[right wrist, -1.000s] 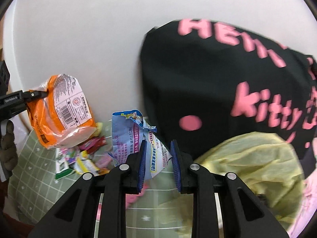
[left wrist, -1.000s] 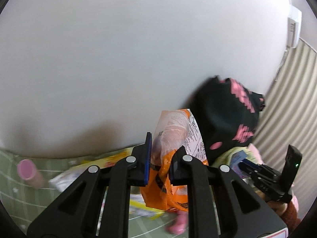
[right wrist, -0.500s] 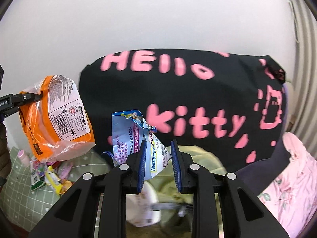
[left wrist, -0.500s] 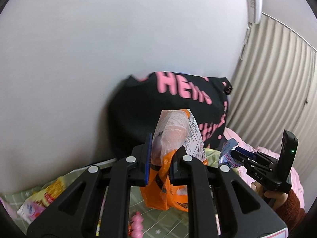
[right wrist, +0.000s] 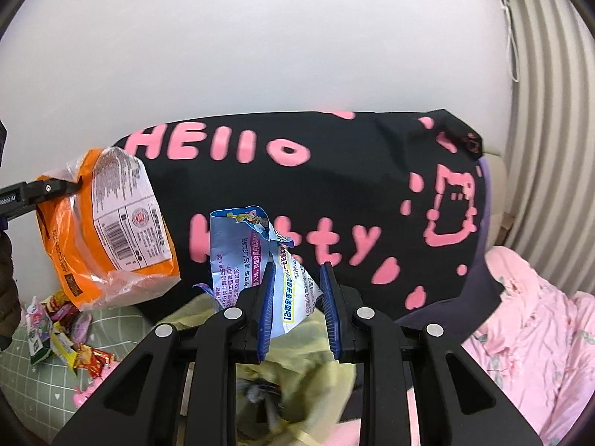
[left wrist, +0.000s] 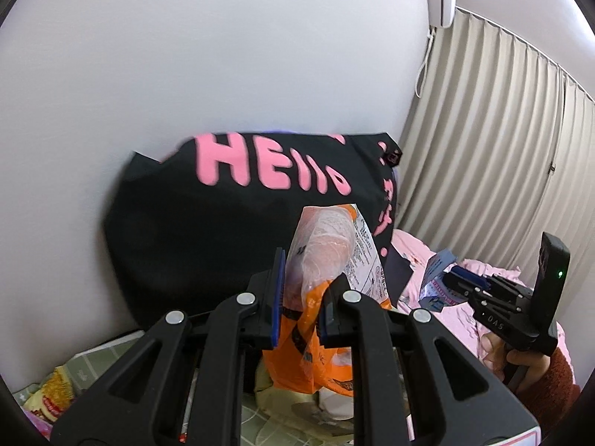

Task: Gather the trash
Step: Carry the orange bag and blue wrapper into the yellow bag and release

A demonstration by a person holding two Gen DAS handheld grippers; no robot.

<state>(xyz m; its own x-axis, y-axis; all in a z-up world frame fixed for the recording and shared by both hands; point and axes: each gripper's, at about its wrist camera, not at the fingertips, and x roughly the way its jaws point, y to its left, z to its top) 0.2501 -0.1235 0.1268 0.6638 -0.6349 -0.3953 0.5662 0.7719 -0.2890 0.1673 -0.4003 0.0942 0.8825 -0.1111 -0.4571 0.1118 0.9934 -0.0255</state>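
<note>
Both wrappers carried over from the mat to the bin. Orange bag [left wrist: 327,319]: clamped in left gripper [left wrist: 299,304]. Blue wrapper [right wrist: 256,260]: pinched in right gripper [right wrist: 297,312], above the yellow bin liner [right wrist: 297,379]. Light, crinkly, slippery film; hold by gathered folds.

The left gripper [left wrist: 299,303] pinches an orange-and-clear snack bag [left wrist: 327,260] before a black bag with pink "HELLO" lettering [left wrist: 223,223] against the white wall [left wrist: 223,55]. At right, the right gripper [left wrist: 452,278] holds a blue wrapper [left wrist: 437,269] over pink bedding [left wrist: 465,319].
</note>
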